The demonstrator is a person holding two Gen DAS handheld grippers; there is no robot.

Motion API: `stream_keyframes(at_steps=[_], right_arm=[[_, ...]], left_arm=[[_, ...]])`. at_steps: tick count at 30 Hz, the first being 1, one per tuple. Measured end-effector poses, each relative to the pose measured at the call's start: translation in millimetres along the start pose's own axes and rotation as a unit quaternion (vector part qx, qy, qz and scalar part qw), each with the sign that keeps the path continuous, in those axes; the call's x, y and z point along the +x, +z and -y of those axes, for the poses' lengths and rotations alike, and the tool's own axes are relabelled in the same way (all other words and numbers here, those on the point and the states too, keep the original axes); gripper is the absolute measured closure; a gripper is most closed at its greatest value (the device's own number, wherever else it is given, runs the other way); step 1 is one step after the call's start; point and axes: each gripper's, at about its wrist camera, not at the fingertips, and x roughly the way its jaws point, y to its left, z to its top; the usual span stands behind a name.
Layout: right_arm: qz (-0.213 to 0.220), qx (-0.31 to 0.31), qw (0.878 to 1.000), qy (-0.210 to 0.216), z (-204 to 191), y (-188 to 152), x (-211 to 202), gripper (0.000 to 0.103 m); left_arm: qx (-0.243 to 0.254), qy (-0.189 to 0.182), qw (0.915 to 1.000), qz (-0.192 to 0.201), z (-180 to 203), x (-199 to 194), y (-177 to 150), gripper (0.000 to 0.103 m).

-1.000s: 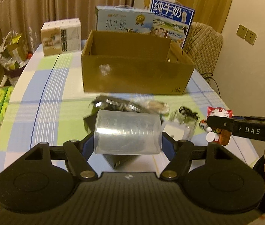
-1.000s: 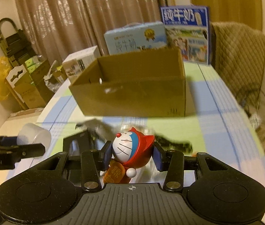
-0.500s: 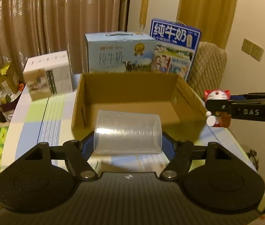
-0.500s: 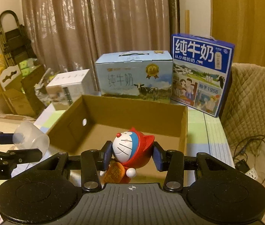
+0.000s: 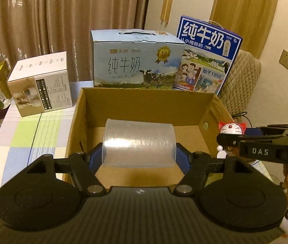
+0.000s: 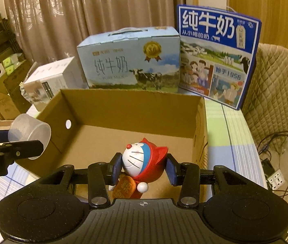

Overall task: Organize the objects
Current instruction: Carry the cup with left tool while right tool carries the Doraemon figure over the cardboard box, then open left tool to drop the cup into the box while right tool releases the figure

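Observation:
My left gripper [image 5: 138, 158] is shut on a clear plastic cup [image 5: 138, 143], held on its side over the near edge of an open cardboard box [image 5: 144, 103]. My right gripper [image 6: 144, 167] is shut on a red-hooded Doraemon figure [image 6: 141, 163], held above the box [image 6: 131, 105] near its right front corner. The figure also shows at the right in the left wrist view [image 5: 232, 128]. The cup shows at the left in the right wrist view [image 6: 29, 130]. The box floor that shows is bare.
Two milk cartons stand behind the box, a light blue one [image 5: 135, 59] and a dark blue one [image 5: 207, 55]. A white carton [image 5: 40, 83] sits at the left on the checked tablecloth [image 5: 27, 132]. A padded chair [image 6: 274, 85] stands at the right.
Both grippers have risen and moved forward from the loose items on the table to over the box, carrying the cup and the figure. The box interior has come into view.

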Motion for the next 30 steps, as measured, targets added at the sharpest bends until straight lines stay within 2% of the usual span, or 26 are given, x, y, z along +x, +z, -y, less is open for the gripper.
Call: stream_keyframes(at_steps=[4, 6, 18, 21, 22, 24, 30], right_arm=[[-0.004, 0.005, 1.000, -0.003, 6, -3, 6, 0.061], [-0.005, 0.008, 1.000, -0.002, 9, -5, 8, 0.061], [-0.009, 0.017, 1.000, -0.005, 14, -9, 12, 0.061], [-0.004, 0.020, 1.000, 0.008, 14, -8, 11, 0.061], [0.002, 0.021, 1.000, 0.015, 15, -8, 10, 0.060], [0.018, 0.020, 1.000, 0.013, 15, -8, 4, 0.049], [0.050, 0.019, 0.998, 0.014, 17, -8, -23, 0.046]], left_arm=[[0.001, -0.005, 1.0000, -0.005, 2, 12, 0, 0.035], [0.004, -0.003, 0.9999, -0.010, 4, 19, 0, 0.020], [-0.006, 0.003, 1.0000, -0.004, -2, 9, -5, 0.019], [-0.008, 0.003, 1.0000, -0.003, -2, 5, -8, 0.019], [-0.009, 0.003, 1.0000, -0.003, -3, 3, -10, 0.019], [-0.007, 0.005, 1.0000, -0.002, -3, 0, -12, 0.019], [-0.005, 0.010, 0.9999, 0.003, -3, -18, -23, 0.019]])
